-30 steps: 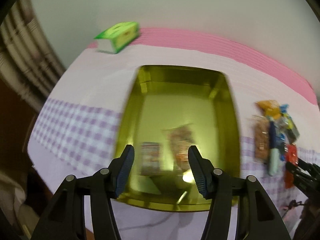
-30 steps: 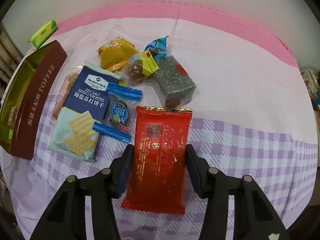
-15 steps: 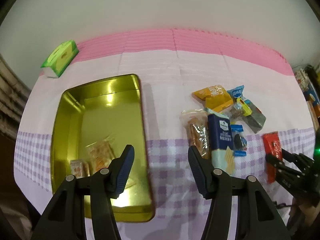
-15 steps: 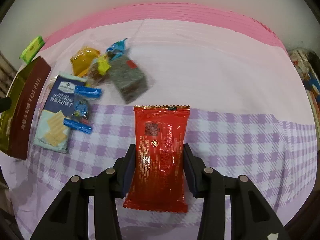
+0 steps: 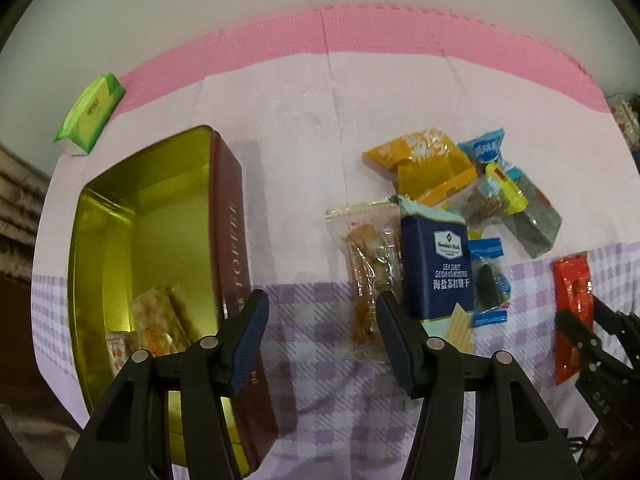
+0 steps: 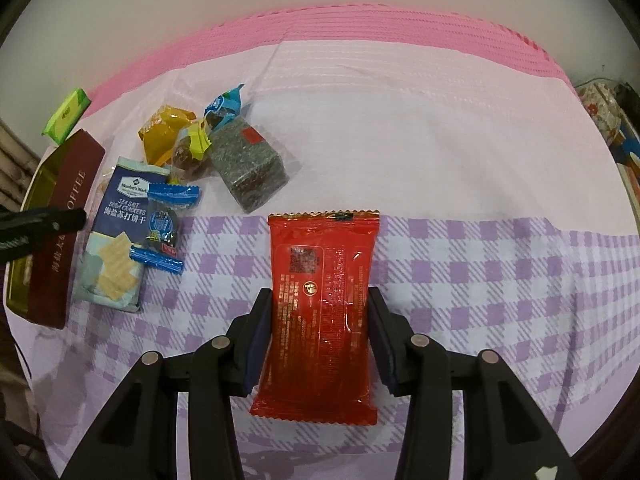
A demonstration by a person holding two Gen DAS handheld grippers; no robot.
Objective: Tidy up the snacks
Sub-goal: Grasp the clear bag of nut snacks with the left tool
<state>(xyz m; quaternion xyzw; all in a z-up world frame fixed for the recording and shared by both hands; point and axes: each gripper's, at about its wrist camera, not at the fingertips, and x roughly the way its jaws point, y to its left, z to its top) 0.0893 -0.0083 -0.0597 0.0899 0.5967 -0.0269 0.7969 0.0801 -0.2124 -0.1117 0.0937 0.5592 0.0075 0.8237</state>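
Right wrist view, right gripper jaws opening around red packet, left gripper apart, tin contents blurred.

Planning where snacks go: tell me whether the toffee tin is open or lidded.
Open. The toffee tin has no lid on; its gold interior shows, with a few snack packets inside.

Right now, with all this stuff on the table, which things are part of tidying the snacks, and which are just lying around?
Part of the job:
- toffee tin, a few snacks already inside
- red packet between the right gripper pads
- soda crackers
- clear-wrapped snack bar
- orange packet
- left gripper, empty

Just lying about:
- green box
- checked tablecloth
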